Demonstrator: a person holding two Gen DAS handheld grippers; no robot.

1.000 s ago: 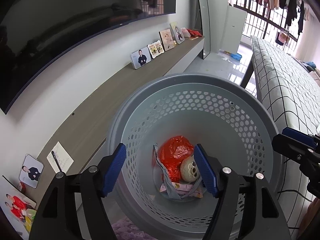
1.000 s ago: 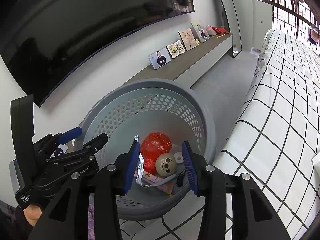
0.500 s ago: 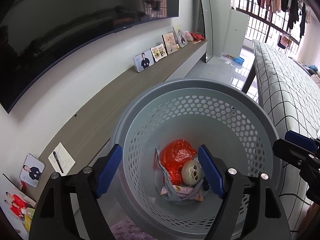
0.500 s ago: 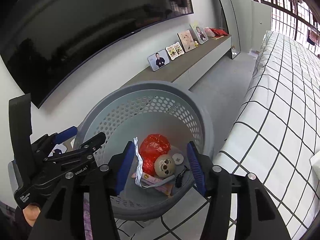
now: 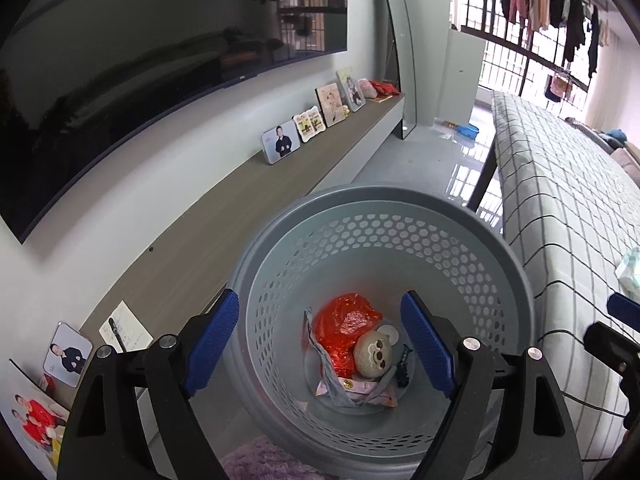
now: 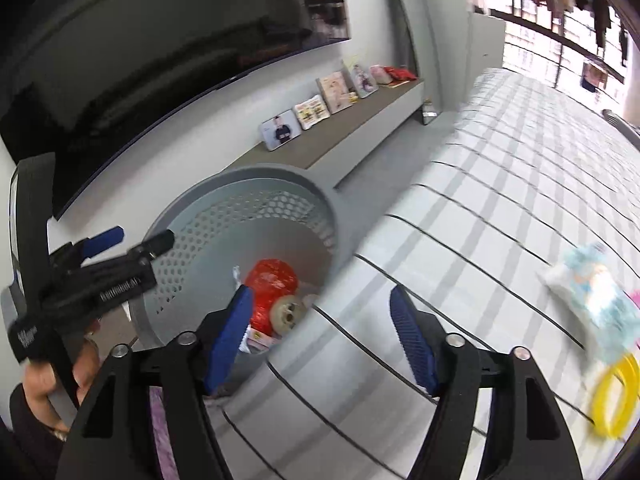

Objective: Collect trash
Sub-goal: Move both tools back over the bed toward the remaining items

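Several pieces of trash point(image 5: 352, 344) already lie in the bin point(image 5: 460, 216), below the empty left gripper point(image 5: 324, 344), whose jaws have just been opening. The right gripper point(image 6: 320, 336), likewise opening with nothing between its pads, has a packet point(image 6: 596, 300) and a yellow ring point(image 6: 616, 396) lying uncollected on the bed point(image 6: 500, 184), to the right of its fingers.

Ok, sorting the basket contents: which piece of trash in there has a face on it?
The round beige ball, with dark eyes, leaning against the crumpled red bag in the grey basket. The red bag, grey strap and pink wrapper show no face.
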